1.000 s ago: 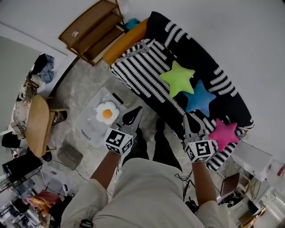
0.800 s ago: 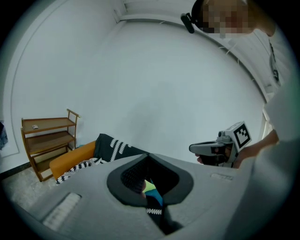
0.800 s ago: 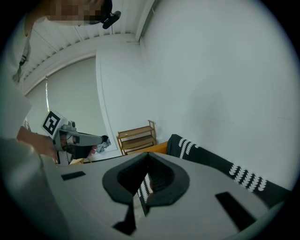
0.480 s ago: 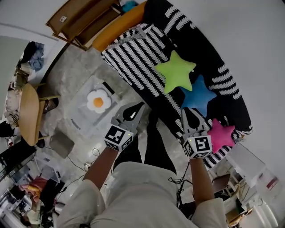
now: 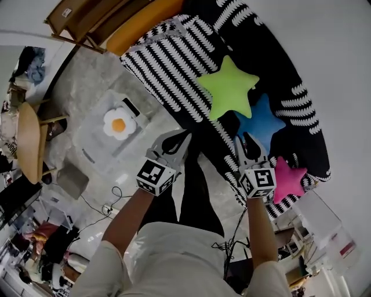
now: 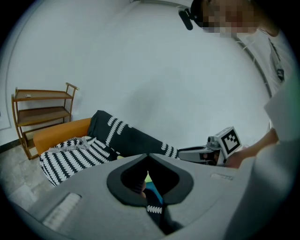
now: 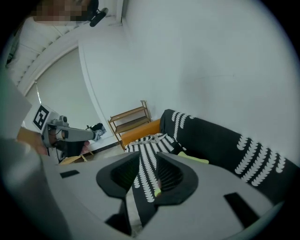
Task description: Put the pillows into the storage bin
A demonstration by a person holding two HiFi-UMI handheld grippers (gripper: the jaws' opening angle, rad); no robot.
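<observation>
Three star pillows lie on the black patterned sofa (image 5: 301,110): green (image 5: 229,87), blue (image 5: 262,123) and pink (image 5: 288,177). A clear storage bin (image 5: 93,145) stands on the floor left of the sofa, with a fried-egg pillow (image 5: 119,123) in it. My left gripper (image 5: 183,137) hangs between bin and sofa, its jaws shut and empty (image 6: 148,154). My right gripper (image 5: 243,139) points at the blue star from just short of it. Its jaws are opening (image 7: 148,153), with nothing between them; only the striped blanket (image 7: 145,145) shows through the gap.
A wooden shelf (image 5: 81,17) and an orange cushion (image 5: 139,23) stand beyond the sofa's far end. A round wooden table (image 5: 28,142) is at the left, with clutter and cables (image 5: 107,206) on the floor near it. The person's dark-trousered legs (image 5: 194,191) are between the grippers.
The head view has swung toward the sofa, so pillows and bin sit higher in the picture. Both grippers stay in front of the body, and the right jaws have parted slightly.
</observation>
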